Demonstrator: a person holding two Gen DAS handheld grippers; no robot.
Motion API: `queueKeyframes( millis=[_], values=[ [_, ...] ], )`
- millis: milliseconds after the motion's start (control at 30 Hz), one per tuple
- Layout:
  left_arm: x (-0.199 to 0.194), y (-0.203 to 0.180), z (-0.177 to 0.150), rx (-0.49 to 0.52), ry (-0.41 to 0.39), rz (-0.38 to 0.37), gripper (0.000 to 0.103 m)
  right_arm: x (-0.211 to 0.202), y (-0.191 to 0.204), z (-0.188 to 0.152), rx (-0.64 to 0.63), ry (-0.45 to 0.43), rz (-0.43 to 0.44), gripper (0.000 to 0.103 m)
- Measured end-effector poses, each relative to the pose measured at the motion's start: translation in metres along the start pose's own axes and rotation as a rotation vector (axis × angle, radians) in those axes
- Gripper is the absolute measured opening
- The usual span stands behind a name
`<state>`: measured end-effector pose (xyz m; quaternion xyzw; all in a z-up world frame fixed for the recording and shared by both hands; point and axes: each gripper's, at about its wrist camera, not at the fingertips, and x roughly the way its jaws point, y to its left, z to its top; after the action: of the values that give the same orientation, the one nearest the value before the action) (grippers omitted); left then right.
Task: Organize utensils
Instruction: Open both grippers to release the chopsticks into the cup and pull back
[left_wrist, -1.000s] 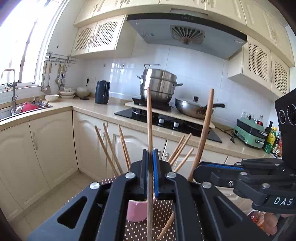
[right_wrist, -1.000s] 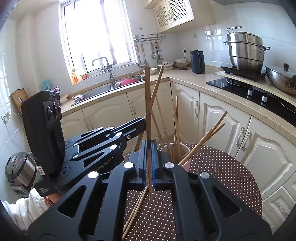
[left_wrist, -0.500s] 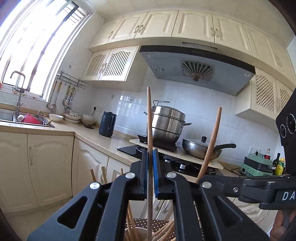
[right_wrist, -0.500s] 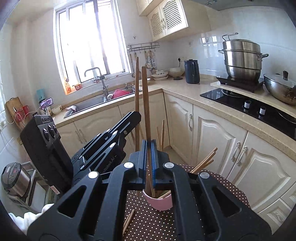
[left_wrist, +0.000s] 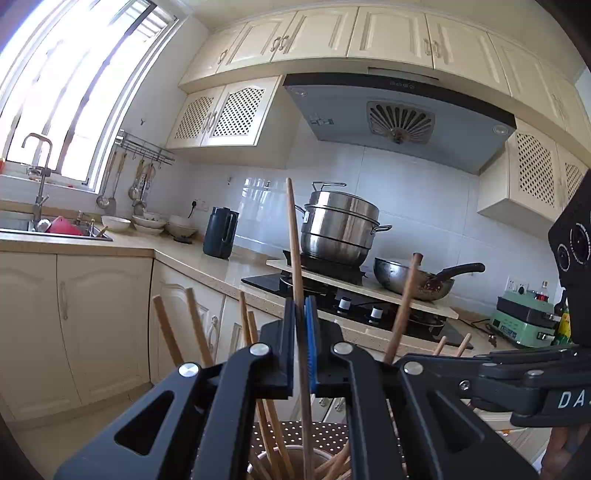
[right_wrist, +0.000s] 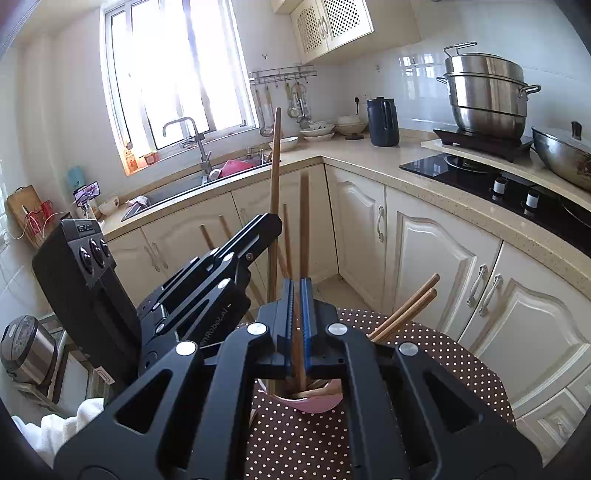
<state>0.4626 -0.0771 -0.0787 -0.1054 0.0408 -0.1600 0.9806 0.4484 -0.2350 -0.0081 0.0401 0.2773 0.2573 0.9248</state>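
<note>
While both chopsticks hang upright over the cup: each is lined up to slide in tip first.
Left gripper (left_wrist: 301, 347): clamped on one chopstick (left_wrist: 295, 266), its lower end already inside the cup.
Right gripper (right_wrist: 297, 325): closed on a second chopstick (right_wrist: 303, 229), just right of the first.
Pink cup (right_wrist: 314, 402): near edge of the dotted worktop (right_wrist: 461, 369), holding other chopsticks fanned against its rim.
Likely next: release both so they drop among the rest.
</note>
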Motion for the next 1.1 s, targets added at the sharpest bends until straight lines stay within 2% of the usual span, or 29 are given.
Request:
queueKeyframes(
  millis=[67, 167, 333, 633, 833, 900, 1100],
  values=[
    [-0.002, 0.0, 0.0, 0.018, -0.017, 0.014, 0.006, 0.001, 0.0, -0.003, 0.0, 0.005, 0.0, 0.005],
    [0.0, 0.005, 0.007, -0.018, -0.015, 0.009, 0.006, 0.002, -0.001, -0.006, 0.007, 0.013, 0.001, 0.005],
    [-0.003, 0.006, 0.01, -0.016, -0.029, 0.028, 0.006, 0.003, -0.001, -0.01, 0.009, 0.027, 0.001, 0.005],
    [-0.006, 0.014, 0.001, -0.024, 0.04, 0.025, 0.006, 0.004, 0.002, -0.012, 0.012, 0.041, 0.014, 0.005],
    [-0.021, 0.015, 0.006, -0.014, 0.106, 0.033, 0.007, -0.002, 0.008, -0.015, 0.008, 0.037, 0.005, 0.005],
    [-0.029, 0.015, 0.008, -0.007, 0.144, 0.056, 0.032, -0.006, 0.012, -0.016, 0.007, 0.03, 0.003, 0.005],
    [-0.065, 0.007, 0.018, 0.028, 0.171, 0.072, 0.043, -0.018, 0.031, -0.021, 0.011, 0.021, 0.0, 0.005]
  ],
)
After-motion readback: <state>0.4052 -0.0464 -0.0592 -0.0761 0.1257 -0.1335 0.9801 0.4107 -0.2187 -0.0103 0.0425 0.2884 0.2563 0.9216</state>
